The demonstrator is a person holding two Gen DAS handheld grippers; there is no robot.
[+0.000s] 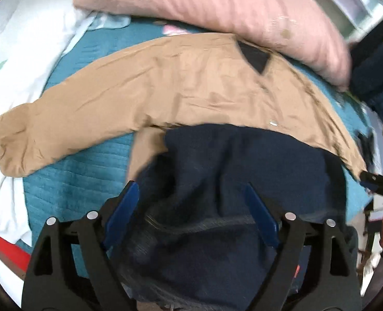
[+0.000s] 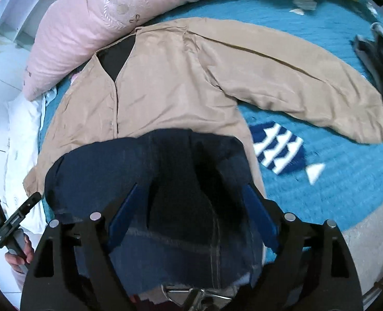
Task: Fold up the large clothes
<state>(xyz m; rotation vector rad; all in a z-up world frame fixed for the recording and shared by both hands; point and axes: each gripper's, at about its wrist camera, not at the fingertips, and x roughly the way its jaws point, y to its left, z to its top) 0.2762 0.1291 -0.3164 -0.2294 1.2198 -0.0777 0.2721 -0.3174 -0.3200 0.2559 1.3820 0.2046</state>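
A tan jacket (image 2: 181, 83) lies spread on a teal bedspread (image 2: 333, 181), its navy-lined hem (image 1: 243, 168) folded up over the body, below a pink pillow (image 1: 217, 7). Left hand-held gripper (image 1: 191, 189) and right hand-held gripper (image 2: 191, 191) hover above the fold, jaws apart, gripping nothing.

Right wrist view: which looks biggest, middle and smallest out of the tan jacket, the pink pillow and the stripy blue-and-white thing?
1. Tan jacket, spread widest across the teal bedcover.
2. Pink pillow, though it runs out of the picture, so its full size is unsure.
3. Stripy blue-and-white thing, clearly smallest.
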